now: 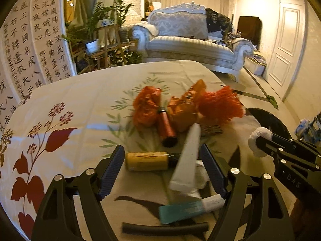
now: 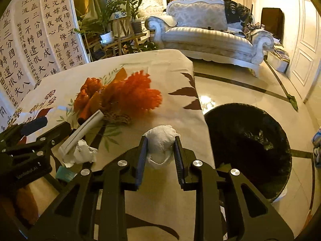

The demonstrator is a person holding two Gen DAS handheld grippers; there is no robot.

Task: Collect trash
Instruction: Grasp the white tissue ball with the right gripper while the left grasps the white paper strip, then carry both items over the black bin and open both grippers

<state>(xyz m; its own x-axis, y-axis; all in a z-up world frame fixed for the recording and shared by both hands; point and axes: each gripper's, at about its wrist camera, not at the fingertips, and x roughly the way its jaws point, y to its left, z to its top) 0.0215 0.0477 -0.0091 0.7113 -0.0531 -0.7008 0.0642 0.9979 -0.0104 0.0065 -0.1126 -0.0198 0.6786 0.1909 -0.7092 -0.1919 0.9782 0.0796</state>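
Right tool (image 2: 160, 150) pinches crumpled tissue ball (image 2: 160, 140) at its middle, above desk (image 2: 170, 200) edge; black bin (image 2: 248, 148) at 3 o'clock. Light, soft, crushable, I'd judge; mid-wad grip suits. Left tool (image 1: 162, 168) spread wide, empty, white tube (image 1: 186, 160) between its fingers.

white paper wad (image 2: 160, 140), orange net (image 1: 220, 104), floral tablecloth (image 1: 70, 104)

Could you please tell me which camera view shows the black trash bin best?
The right wrist view: the black trash bin shows its whole open mouth on the floor beside the table. The left wrist view catches only part of its rim, behind the right gripper.
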